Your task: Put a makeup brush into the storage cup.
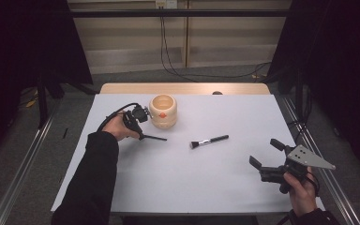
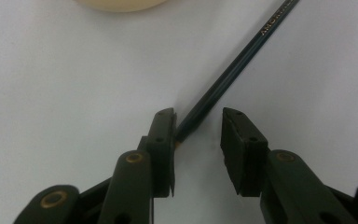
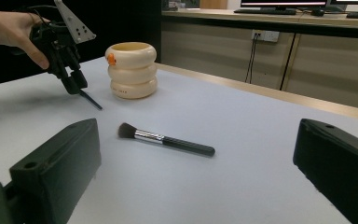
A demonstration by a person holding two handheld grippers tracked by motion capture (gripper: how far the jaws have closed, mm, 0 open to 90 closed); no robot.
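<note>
The pencil (image 2: 233,70) lies flat on the table (image 1: 187,183) just beside the cream holder (image 1: 163,111), its end between the jaws of the left gripper (image 2: 198,123), touching one pad but not yet pinched. The pickup is judged to be in hand; next, the jaws must be closed fully and the pencil lifted. The right gripper (image 1: 266,154) is held spread wide, well apart from the brush (image 1: 209,140).

Looking down and forward from above the near edge of the table (image 1: 183,187), taking in the whole top. Riding close on the left gripper (image 2: 198,126), aimed steeply down; between the fingers (image 2: 161,140) a dark stick, probably a pencil (image 2: 228,77). Low beside the right gripper (image 3: 191,154), facing level across the table. Shared beyond the fingers: cream holder (image 3: 132,70), brush (image 3: 168,139).
</note>
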